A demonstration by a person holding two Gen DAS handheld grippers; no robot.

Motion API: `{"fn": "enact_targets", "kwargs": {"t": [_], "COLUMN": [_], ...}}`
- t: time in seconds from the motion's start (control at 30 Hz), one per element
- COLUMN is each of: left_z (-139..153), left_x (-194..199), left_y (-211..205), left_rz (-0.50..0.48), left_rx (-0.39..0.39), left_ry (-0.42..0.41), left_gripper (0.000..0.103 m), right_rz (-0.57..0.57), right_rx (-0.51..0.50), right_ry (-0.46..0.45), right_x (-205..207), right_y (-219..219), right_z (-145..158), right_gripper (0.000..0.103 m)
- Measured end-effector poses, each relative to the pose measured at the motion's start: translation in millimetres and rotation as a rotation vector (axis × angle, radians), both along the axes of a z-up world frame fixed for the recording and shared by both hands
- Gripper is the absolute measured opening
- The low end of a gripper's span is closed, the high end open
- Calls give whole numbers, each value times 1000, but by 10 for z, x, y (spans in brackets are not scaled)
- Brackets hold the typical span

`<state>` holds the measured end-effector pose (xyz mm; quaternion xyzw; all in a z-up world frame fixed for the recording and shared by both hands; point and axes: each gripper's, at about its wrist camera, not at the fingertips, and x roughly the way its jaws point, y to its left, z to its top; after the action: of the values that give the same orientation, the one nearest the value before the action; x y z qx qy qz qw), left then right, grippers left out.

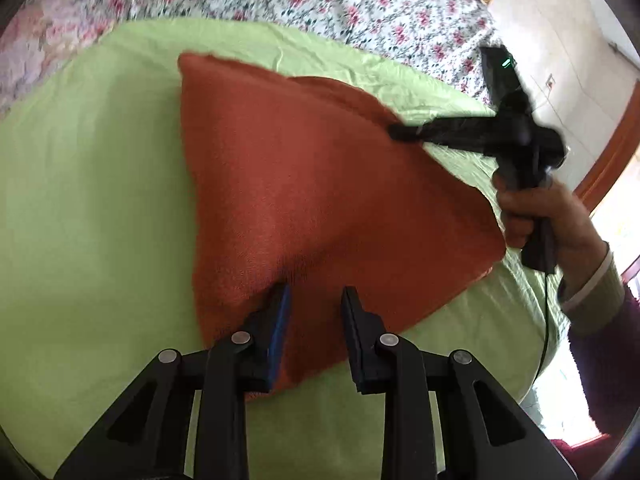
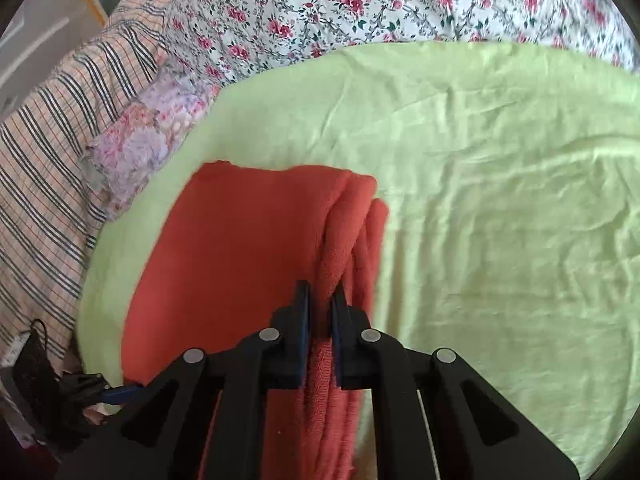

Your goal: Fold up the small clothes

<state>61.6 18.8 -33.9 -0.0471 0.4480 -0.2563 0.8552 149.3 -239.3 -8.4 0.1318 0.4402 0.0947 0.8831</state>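
Observation:
An orange terry cloth (image 1: pixel 300 180) lies folded on a light green sheet (image 1: pixel 80 200). My left gripper (image 1: pixel 316 294) hovers over its near edge. The blue-padded fingers stand apart with flat cloth showing in the gap, and the left pad touches a small pucker. In the right wrist view the orange cloth (image 2: pixel 240 248) has a raised fold along its right side, and my right gripper (image 2: pixel 320 308) is shut on that ridge. The left wrist view shows the right gripper (image 1: pixel 394 132) at the cloth's far right edge, held by a person's hand (image 1: pixel 536 208).
Floral bedding (image 2: pixel 360 0) lies beyond the green sheet (image 2: pixel 500 200), and a striped checked cloth (image 2: pixel 48 140) is bunched at the left. A cable and a dark sleeve (image 1: pixel 600 340) hang at the bed's right edge. Wrinkled green sheet stretches to the right of the cloth.

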Motion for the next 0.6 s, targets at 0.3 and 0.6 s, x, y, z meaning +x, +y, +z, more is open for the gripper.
{"fn": "enact_targets", "kwargs": {"t": [0.3,0.6], "left_z": [272,352], "left_x": [-74,383], "left_y": [8,175], "left_rz": [-1,50], "left_rx": [-18,-106], "left_ry": [-29,-26], "left_gripper": [29,31], "right_rz": [-85,75], "right_rx": [11,151], "right_ry": [33,-21], "right_x": [-72,-581], "right_y": [-111,361], "right_z": [-154,94], "right_gripper": [25,25]}}
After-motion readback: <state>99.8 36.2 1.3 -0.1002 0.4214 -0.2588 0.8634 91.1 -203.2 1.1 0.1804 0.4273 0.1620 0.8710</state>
